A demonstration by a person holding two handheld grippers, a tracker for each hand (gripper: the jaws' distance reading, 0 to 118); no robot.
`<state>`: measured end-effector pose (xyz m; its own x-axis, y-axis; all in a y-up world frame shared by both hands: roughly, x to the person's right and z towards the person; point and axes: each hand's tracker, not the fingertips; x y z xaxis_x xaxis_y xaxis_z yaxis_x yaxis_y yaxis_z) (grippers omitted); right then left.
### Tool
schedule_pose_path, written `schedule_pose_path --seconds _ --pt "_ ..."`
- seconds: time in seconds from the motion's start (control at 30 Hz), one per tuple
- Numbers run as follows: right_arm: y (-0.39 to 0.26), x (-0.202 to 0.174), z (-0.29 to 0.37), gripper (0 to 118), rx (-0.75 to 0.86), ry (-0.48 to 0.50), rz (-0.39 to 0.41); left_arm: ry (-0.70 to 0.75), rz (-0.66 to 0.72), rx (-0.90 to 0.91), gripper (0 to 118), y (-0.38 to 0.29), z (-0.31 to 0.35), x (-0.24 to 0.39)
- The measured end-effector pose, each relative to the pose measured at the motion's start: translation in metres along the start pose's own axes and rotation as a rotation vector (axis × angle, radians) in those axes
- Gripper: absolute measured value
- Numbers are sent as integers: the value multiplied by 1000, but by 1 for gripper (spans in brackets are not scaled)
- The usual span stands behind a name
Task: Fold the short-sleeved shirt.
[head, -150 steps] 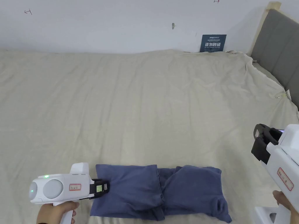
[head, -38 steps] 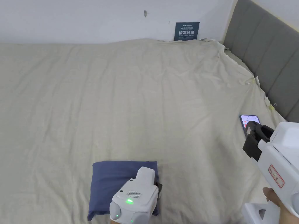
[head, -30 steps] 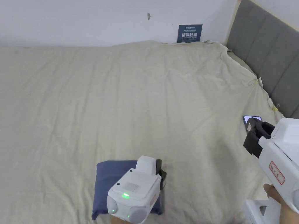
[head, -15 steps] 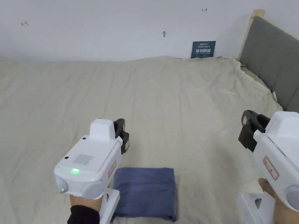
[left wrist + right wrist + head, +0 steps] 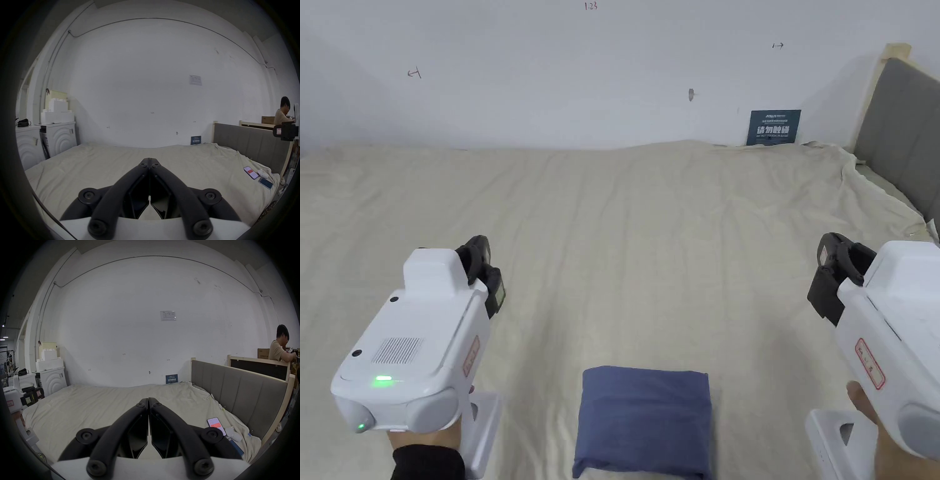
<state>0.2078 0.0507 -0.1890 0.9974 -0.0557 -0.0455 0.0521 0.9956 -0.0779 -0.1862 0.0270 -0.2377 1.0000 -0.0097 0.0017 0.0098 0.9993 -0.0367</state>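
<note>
Left tongs [image 5: 481,275]: held up in the air over the bed, on the left side. The two jaws are pressed together with nothing between them, as the left gripper view [image 5: 149,164] shows. Half a second ago they were closer to the shirt; now they are further left and well apart from it.
Left hand [image 5: 428,440]: holds the white handle, low at the left.
Shirt [image 5: 644,422]: blue, folded into a small neat block. It lies flat on the bed near the front edge, between the two tongs, and nothing touches it. Five seconds ago it was a long, wide bundle.
Bed [image 5: 650,237]: covered with a wrinkled cream sheet.
Right tongs [image 5: 831,281]: up in the air on the right, away from the shirt, much as before. The jaws are together and hold nothing in the right gripper view [image 5: 148,402].
Phone [image 5: 216,426]: lies on the sheet at the far right, by the grey headboard [image 5: 240,395].
</note>
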Motion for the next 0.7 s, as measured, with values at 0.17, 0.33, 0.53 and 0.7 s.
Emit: schedule_pose_path --seconds 0.17,0.33,0.53,0.7 --pt "-4 -3 -2 0 2 5 -3 38 9 8 0 3 8 -12" --pt "-5 -9 -4 0 1 14 -2 50 28 8 0 0 5 -21" --pt "-15 -17 -11 0 -14 24 -3 42 27 -9 0 -7 -2 -28" --pt "-39 -30 -25 0 -54 56 -6 25 26 -35 0 -9 -2 -27"
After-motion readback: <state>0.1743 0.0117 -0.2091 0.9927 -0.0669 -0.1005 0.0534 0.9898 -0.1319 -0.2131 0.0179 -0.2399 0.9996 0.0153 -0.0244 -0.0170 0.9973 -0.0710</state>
